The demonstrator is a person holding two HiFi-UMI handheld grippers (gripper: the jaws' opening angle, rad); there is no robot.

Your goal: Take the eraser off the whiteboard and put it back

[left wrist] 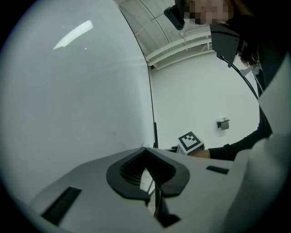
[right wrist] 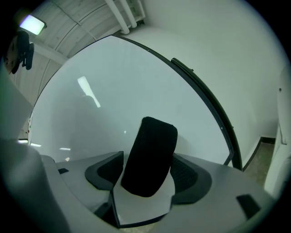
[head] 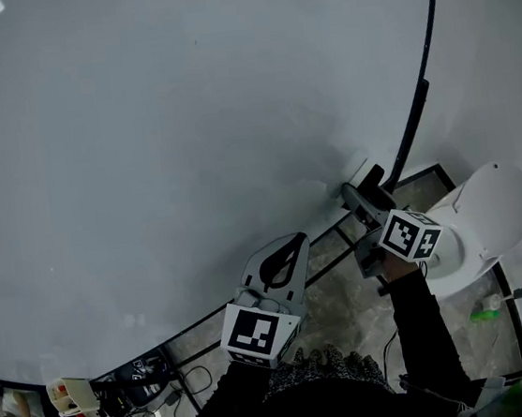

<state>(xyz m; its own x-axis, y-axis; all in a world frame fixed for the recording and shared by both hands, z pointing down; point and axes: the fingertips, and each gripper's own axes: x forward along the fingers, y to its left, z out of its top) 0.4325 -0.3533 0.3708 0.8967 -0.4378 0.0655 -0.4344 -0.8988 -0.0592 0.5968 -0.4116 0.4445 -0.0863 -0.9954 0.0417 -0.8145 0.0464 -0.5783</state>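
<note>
Right tongs [right wrist: 148, 174] gape wide around the eraser [right wrist: 151, 152] on the whiteboard [right wrist: 113, 91], pads clear of it. Left tongs [left wrist: 146, 152] are closed and empty. This fits either an eraser awaiting lifting or one already returned.

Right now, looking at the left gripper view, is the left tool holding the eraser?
No: the left tool has its jaws together with nothing between them.

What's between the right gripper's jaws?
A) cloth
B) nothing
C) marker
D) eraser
D: in the right gripper view the eraser stands between the open jaws of the right gripper, with the whiteboard behind it.
</note>
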